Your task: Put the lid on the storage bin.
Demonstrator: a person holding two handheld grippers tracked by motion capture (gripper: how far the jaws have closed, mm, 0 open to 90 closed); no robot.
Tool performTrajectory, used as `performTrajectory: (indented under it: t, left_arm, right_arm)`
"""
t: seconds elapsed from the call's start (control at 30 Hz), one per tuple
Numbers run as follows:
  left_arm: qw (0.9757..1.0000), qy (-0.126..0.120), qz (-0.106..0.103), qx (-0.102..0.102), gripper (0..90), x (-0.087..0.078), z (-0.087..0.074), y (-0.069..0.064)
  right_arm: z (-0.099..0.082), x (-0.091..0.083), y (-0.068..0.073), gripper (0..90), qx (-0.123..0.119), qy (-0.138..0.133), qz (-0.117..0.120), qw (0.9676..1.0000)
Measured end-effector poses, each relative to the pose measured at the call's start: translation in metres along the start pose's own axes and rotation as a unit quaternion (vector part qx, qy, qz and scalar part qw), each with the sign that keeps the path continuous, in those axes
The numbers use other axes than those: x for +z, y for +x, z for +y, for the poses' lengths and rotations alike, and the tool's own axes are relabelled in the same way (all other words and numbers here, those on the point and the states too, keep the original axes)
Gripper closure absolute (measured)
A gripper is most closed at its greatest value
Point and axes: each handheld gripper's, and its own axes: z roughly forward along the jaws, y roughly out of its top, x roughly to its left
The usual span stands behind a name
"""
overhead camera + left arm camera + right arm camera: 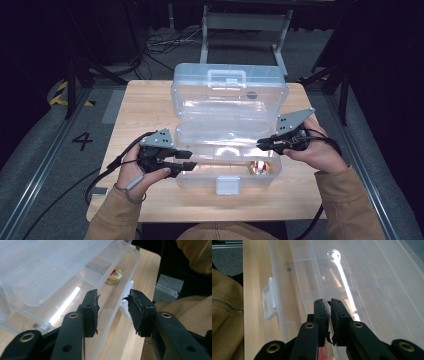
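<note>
Right gripper point(265, 144), jaws nearly together, hangs above a small gold-and-red item point(259, 167) in the open clear box point(227, 176); left gripper point(187, 161) gapes wide. A careless nudge could shift the box.

Clear, glossy plastic compartment box point(227, 107), smooth walls throwing bright streaks of glare, with a milky white plastic front latch point(228, 185); it sits on a pale wooden worktop point(145, 107), matt, fine straight grain. Left hand-held gripper point(113, 308) and right hand-held gripper point(329, 310): matt black plastic jaws with brass-coloured metal rivets, facings of black rubbery padding, rough and torn at the edges; flat grey matt plate on top of each. Small round gold-toned shiny tin point(114, 276) in the box; tan cloth sleeves point(350, 210), soft weave.
</note>
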Motion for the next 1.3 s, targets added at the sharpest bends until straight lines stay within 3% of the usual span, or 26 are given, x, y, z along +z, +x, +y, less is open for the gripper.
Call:
performTrajectory:
  t: [0.23, 0.33, 0.73, 1.0, 1.23, 1.3]
  left_arm:
    - [0.9996, -0.028, 0.01, 0.0, 63.8, -0.008, 0.005, 0.0]
    - [0.9984, -0.055, 0.011, -0.002, 67.3, -0.011, 0.008, 0.001]
    - [0.9932, -0.109, 0.04, -0.01, 76.9, -0.018, 0.019, 0.003]
    - [0.9866, -0.13, 0.088, -0.044, 82.2, -0.014, 0.026, 0.012]
    - [0.9827, -0.129, 0.123, -0.048, 83.9, -0.012, 0.026, 0.015]
    - [0.9799, -0.132, 0.141, -0.052, 84.3, -0.014, 0.025, 0.015]
  right_arm:
    - [-0.001, 0.0, 0.001, 83.6, 0.003, 0.0, 0.0, 1.0]
    - [-0.001, 0.0, 0.002, 83.5, 0.003, 0.0, -0.002, 1.0]
    - [-0.005, 0.001, 0.006, 82.9, 0.006, -0.004, -0.004, 1.0]
    - [-0.007, 0.002, 0.009, 82.8, 0.008, -0.01, -0.001, 0.9999]
    - [-0.011, 0.002, 0.011, 83.0, 0.006, -0.017, -0.001, 0.9998]
    - [-0.012, 0.002, 0.012, 83.1, 0.006, -0.019, 0.001, 0.9998]
